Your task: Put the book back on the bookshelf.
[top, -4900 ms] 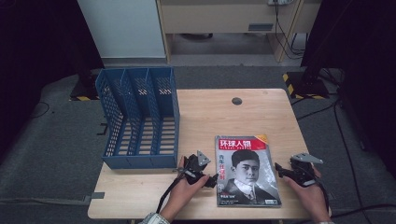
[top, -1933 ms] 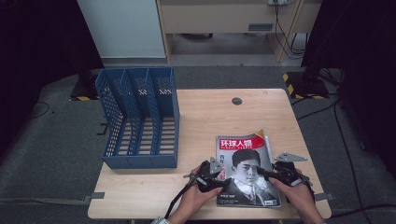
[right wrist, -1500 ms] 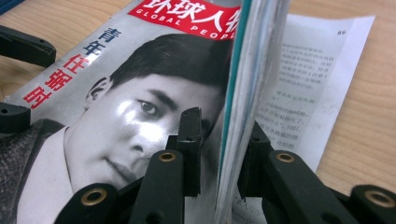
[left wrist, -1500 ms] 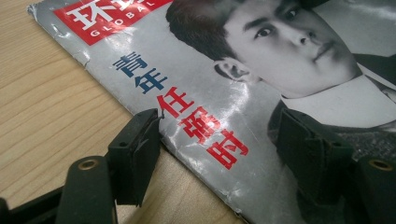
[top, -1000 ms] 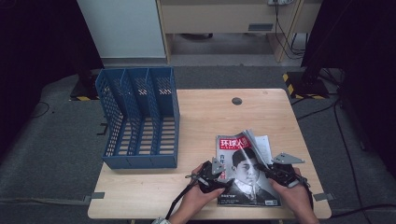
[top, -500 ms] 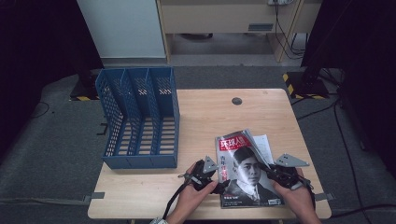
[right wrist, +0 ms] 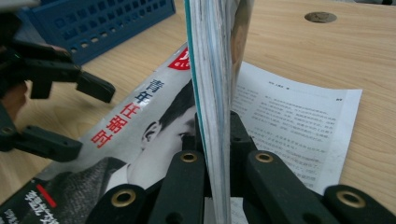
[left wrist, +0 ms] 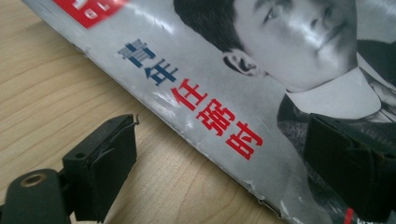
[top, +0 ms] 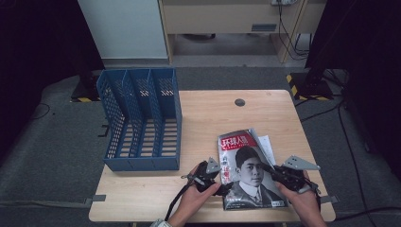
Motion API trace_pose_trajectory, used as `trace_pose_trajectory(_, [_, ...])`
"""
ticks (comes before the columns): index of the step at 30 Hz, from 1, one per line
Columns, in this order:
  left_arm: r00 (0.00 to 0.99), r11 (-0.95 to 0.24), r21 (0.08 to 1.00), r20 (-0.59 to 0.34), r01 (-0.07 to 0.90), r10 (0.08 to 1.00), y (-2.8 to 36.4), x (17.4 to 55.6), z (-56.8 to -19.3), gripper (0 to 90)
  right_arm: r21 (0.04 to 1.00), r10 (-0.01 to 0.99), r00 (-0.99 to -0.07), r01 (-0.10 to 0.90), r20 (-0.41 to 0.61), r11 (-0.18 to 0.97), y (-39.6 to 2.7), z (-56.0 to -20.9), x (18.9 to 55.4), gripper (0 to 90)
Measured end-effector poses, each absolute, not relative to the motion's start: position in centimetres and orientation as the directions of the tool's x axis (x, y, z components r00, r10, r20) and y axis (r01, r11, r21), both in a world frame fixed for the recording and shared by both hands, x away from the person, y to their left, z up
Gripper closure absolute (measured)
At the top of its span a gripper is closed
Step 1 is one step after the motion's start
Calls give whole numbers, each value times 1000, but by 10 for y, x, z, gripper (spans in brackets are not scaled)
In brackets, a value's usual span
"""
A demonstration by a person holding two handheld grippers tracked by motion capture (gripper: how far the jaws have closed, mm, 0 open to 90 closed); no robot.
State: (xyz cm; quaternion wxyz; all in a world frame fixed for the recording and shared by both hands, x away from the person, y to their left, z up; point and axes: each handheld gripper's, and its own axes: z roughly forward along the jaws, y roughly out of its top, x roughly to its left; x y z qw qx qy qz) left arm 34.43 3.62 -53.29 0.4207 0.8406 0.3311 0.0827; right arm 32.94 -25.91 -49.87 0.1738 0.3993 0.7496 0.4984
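Observation:
A magazine (top: 249, 169) with a portrait cover lies at the table's near right. In the right gripper view my right gripper (right wrist: 215, 136) is shut on the magazine's (right wrist: 212, 79) right edge, so cover and pages stand up between the jaws. A printed inner page (right wrist: 299, 121) lies flat to the right. My left gripper (left wrist: 224, 163) is open at the magazine's (left wrist: 233, 70) spine: one jaw over bare wood, the other over the cover. In the high view the left gripper (top: 225, 184) sits at the magazine's left edge and the right gripper (top: 271, 171) at its right.
A blue three-slot file rack (top: 142, 118) lies on the table's left half, slots open towards the back. A round cable hole (top: 239, 102) sits at the wooden table's (top: 213, 113) far middle. The table's near edge is just below both hands.
My right gripper has closed on the magazine's right edge and lifted it. The magazine has turned slightly anticlockwise. My left gripper has come off the cover back to the spine.

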Motion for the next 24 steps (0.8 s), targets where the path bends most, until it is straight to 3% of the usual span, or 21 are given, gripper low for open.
trace_pose_trajectory(13, [789,-444,746,-174,496,588,29,344,-535,91,890,738,-611,455,288,29,-267,-501,332,880])
trace_pose_trajectory(24, [785,-407,748,-241,525,570,29,350,-536,80,851,768,-552,525,324,18,-268,-514,343,879])
